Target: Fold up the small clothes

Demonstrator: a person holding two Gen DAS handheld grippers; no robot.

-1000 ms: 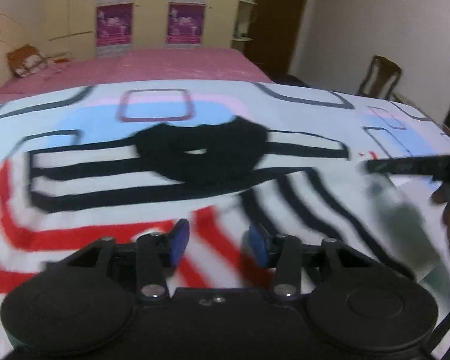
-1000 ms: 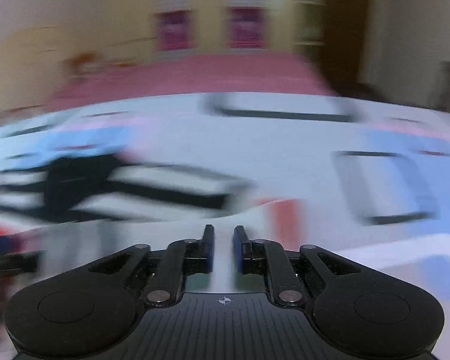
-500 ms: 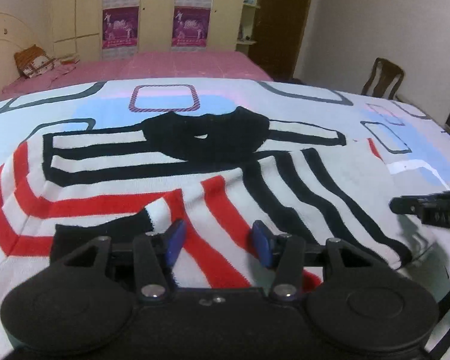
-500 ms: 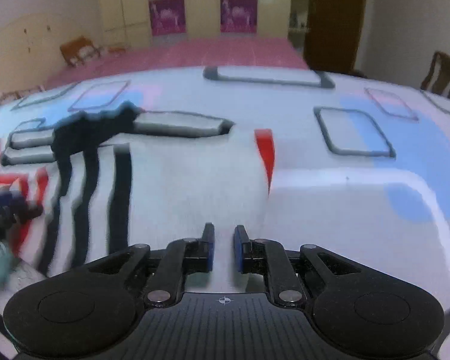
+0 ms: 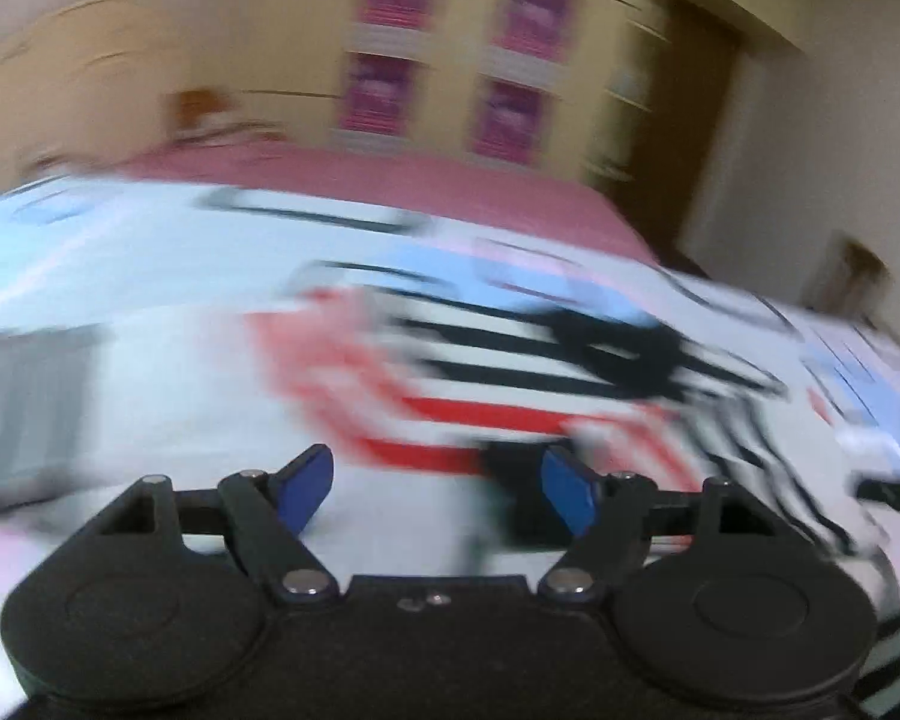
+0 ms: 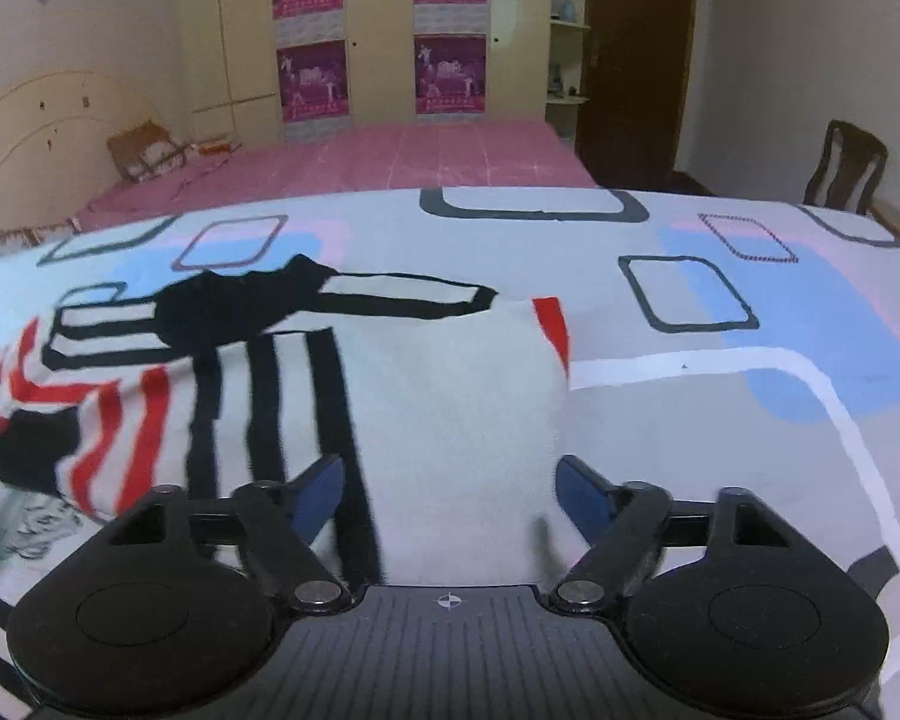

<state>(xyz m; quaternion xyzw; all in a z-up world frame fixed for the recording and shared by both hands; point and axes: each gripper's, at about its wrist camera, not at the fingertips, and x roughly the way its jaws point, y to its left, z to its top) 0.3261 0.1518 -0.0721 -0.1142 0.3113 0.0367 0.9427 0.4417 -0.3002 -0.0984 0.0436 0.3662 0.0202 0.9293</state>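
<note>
A small white sweater (image 6: 438, 396) with black and red stripes lies partly folded on the patterned sheet (image 6: 720, 432). My right gripper (image 6: 450, 495) is open, its jaws astride the sweater's near white edge. In the blurred left wrist view the sweater (image 5: 540, 384) lies ahead and to the right. My left gripper (image 5: 437, 495) is open and empty, over bare sheet beside the sweater's left edge. The other gripper's tip (image 5: 894, 492) shows at the right edge.
The sheet (image 5: 120, 276) has blue patches and dark square outlines. Behind it is a pink bed (image 6: 390, 156), a wardrobe with purple posters (image 6: 384, 30), a dark door (image 6: 636, 48) and a wooden chair (image 6: 849, 171) at the right.
Both grippers have opened wide. The right one has let go of the sweater's folded edge. The left one has swung left and off the sweater, blurring its view.
</note>
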